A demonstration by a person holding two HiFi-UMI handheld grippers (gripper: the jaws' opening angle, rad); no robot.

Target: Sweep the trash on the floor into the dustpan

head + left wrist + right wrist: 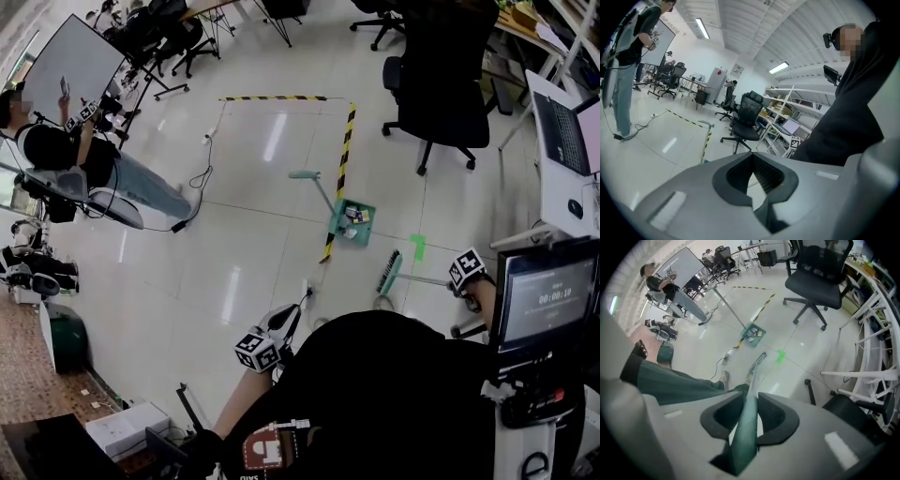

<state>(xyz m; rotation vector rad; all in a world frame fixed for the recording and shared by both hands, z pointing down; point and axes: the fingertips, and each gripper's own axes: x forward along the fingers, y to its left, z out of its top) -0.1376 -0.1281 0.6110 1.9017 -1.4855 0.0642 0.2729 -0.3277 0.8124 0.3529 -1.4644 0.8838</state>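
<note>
The floor [253,141] was glossy pale tile, slick enough to mirror the ceiling lights, and that looked like the main hazard. Light scraps pushed too fast would likely skid past the dustpan rather than into it. The pan itself, with no gripper on it, could slide away if the broom bumped it. The dustpan [352,223] was a boxy green plastic pan with a long thin handle leaning up from it, set on or just beside a strip of black-and-yellow tape [343,155], well ahead of the person. The broom [388,272] lay nearer, its dark bristled head short of the pan and its slim green shaft running back to the right gripper [749,401], whose fingers pinched the shaft. A loose hold there might let the round shaft twist. The left gripper [753,157] was held low, fingers pressed together on nothing. The trash [357,216] — small mixed scraps — sat in the pan; whether any lay on the floor was too small to tell.
</note>
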